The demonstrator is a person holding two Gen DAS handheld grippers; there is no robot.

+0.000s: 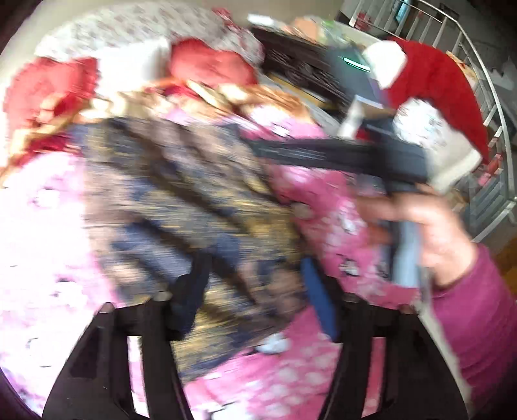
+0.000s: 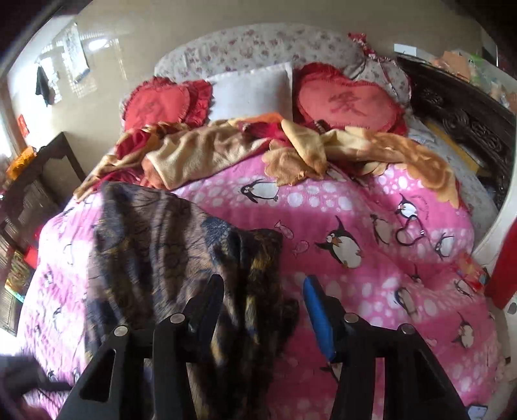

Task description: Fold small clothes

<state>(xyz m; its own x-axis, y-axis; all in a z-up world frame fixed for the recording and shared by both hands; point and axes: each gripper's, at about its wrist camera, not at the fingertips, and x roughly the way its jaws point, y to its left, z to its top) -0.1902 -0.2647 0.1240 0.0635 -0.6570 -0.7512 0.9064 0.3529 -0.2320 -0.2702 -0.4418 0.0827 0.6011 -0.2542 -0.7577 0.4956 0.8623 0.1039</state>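
Pink is most of what you see: one pink quilt (image 2: 371, 206) printed with penguins and white dots covers the bed, and the one garment (image 2: 168, 245), a dark brown and navy patterned piece with gold flecks, lies spread and rumpled on its left half. In the right wrist view the cloth runs down under the camera and sits between the two fingers of the right gripper (image 2: 263, 290), one black and one with a blue pad (image 2: 318, 318). The jaws stand apart, and I can't see either pad pressing on the fabric.

The left wrist view is badly smeared. The left gripper (image 1: 255, 284) also has its jaws spread, with the same garment (image 1: 181, 200) lying between and beyond the fingers, not pinched as far as I can tell. The person's right hand (image 1: 433, 232), in a magenta sleeve (image 1: 478, 316), shows at the right edge wrapped around the other tool's handle.

Counting the rest: two red heart-shaped cushions (image 2: 347, 105), one white pillow (image 2: 252, 92) between them, one tan and red blanket (image 2: 206, 152) bunched across the head end, and one floral headboard (image 2: 258, 47). Dark carved wooden furniture (image 2: 462, 119) stands to the right of the bed, a beige wall (image 2: 200, 19) is behind it, and a white metal railing (image 1: 484, 97) shows in the left wrist view.
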